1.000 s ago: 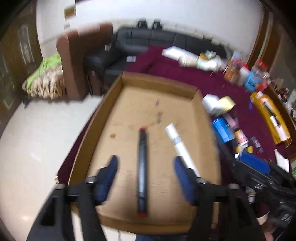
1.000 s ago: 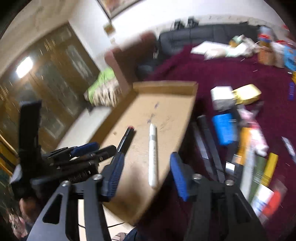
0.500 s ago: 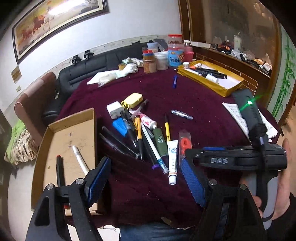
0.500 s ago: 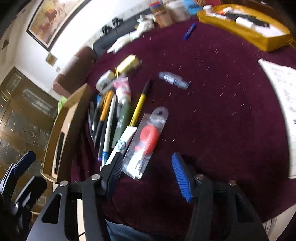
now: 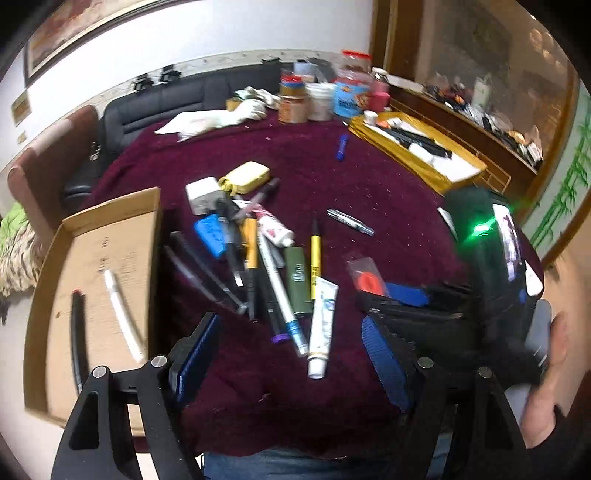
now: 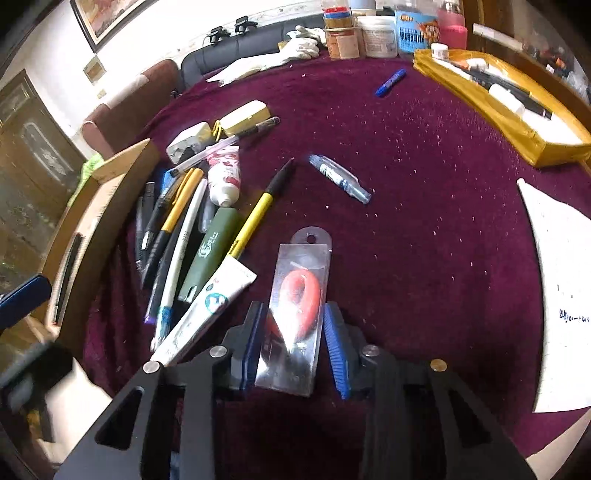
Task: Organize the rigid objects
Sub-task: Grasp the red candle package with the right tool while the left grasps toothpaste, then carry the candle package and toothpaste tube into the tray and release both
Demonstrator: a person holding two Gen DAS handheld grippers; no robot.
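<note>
A clear blister pack with a red piece inside (image 6: 295, 295) lies flat on the maroon cloth. My right gripper (image 6: 294, 314) straddles it, its jaws closing, the blue pads close beside the pack's edges with a small gap on the right. The left wrist view shows the same pack (image 5: 365, 277) under that gripper (image 5: 406, 295). My left gripper (image 5: 290, 332) hangs open over the cloth, with nothing between its fingers, just short of a white tube (image 5: 323, 325) and a pile of pens (image 5: 258, 266). A cardboard tray (image 5: 110, 206) at the left holds a black marker (image 5: 75, 325) and a white marker (image 5: 118, 306).
A yellow tray (image 6: 517, 129) with markers sits at the back right, jars (image 6: 376, 33) behind it. A blue pen (image 6: 389, 83), a small clear pen (image 6: 340, 179) and a white paper sheet (image 6: 561, 295) lie on the cloth. A hand (image 5: 554, 350) holds the right gripper.
Both views swung from the cardboard tray over to the cluttered cloth. The right gripper came down around the blister pack and its jaws narrowed. The left gripper stayed open.
</note>
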